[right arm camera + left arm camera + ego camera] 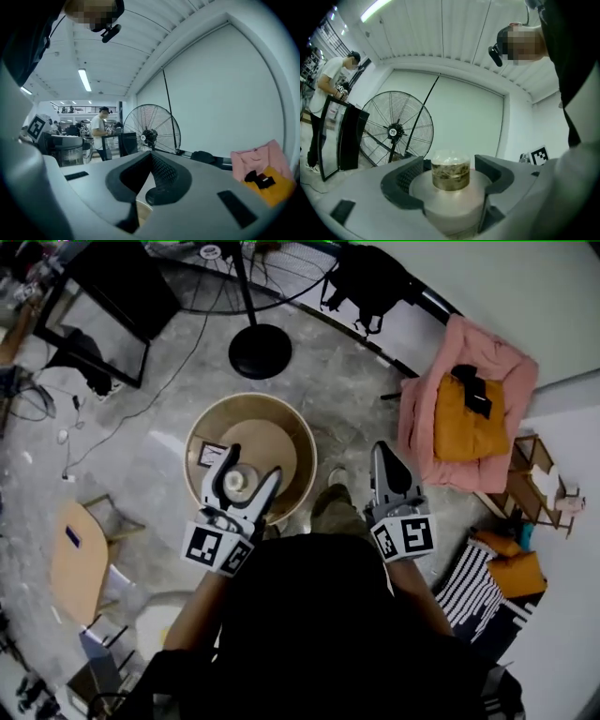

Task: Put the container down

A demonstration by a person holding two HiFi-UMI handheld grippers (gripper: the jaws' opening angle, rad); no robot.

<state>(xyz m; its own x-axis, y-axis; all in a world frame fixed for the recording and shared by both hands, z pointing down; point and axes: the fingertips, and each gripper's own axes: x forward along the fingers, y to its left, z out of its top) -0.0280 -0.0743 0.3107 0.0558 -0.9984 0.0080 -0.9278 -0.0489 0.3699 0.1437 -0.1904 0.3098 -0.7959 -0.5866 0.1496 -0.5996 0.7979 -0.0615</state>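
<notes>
The round pale wooden counter (281, 427) has a raised rim. The head view shows the load over the counter's near-left edge rather than its centre, so the likeliest slip is setting it down half on that rim, where it would tip or roll off onto the grey marbled floor (159, 409). Whether it already rests on the surface or hangs above it cannot be told. The left tongs (251, 463) are spread wide and grasp the wide white round base (450, 201) by its sides. Only two narrow pads hold a smooth cylinder, so a jolt on landing could let it twist. A small dark-edged square card (210, 454) near the counter's left edge could also be nudged or pinned underneath. The right tongs (150, 157) are clenched on nothing, off the counter's near-right edge, and give no support. On top of the base sits the clear round container (450, 174). It holds a brownish, stringy-looking fill up to roughly its shoulder, and I cannot say what that fill is. A hard set-down might shake it.
</notes>
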